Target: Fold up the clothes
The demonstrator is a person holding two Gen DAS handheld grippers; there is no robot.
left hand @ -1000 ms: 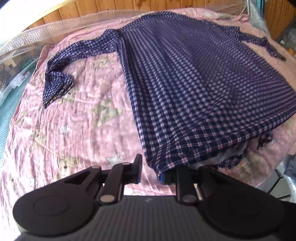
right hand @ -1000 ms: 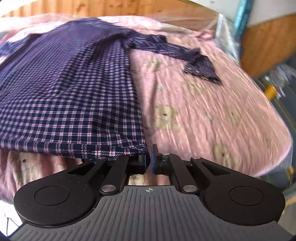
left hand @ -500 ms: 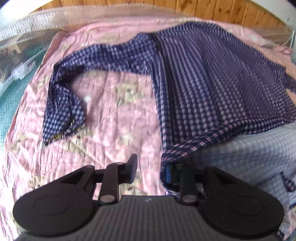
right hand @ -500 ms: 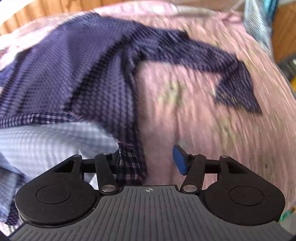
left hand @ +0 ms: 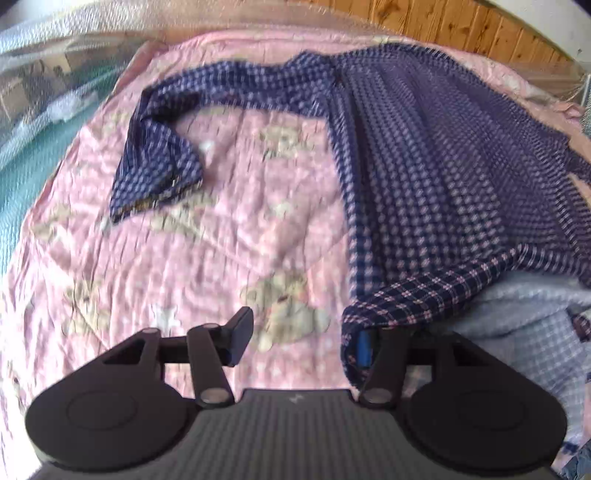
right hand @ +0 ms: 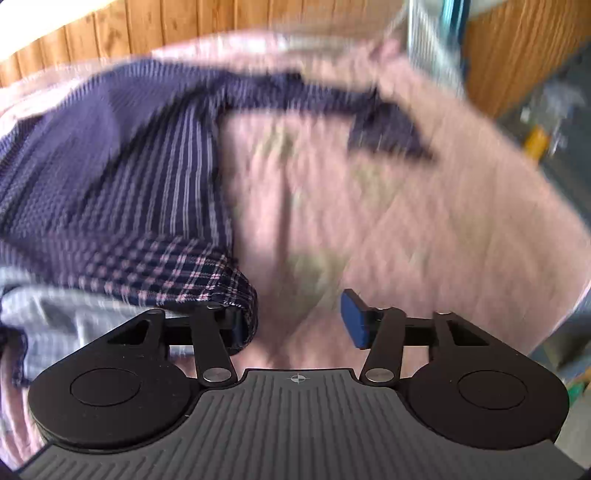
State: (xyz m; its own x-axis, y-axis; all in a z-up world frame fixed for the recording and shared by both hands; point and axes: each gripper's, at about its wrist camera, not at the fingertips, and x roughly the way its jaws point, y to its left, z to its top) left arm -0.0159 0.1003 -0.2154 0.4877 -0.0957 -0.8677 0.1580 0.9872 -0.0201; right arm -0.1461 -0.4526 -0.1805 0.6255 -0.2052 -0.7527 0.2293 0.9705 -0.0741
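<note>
A navy checked shirt [left hand: 424, 177] lies spread on a pink quilted bed [left hand: 229, 258], its left sleeve [left hand: 159, 162] bent out to the side. The bottom hem is folded up over the body, showing the pale inside [left hand: 535, 332]. My left gripper [left hand: 301, 339] is open, and the hem corner [left hand: 369, 306] still drapes over its right finger. In the blurred right wrist view, my right gripper [right hand: 295, 321] is open too. The other hem corner [right hand: 221, 280] hangs over its left finger, and its blue-padded right finger [right hand: 352, 319] is bare. The right sleeve [right hand: 384, 125] lies further away.
A wood-panelled wall [left hand: 480, 29] runs behind the bed. Clear plastic sheeting [left hand: 44, 74] and a teal surface [left hand: 22, 155] border the bed's left side. On the right the bed edge drops to a floor with small clutter [right hand: 543, 122].
Both grippers went from shut on the shirt's bottom hem to wide open. They carried the hem forward over the shirt body, turning the pale inside up.
</note>
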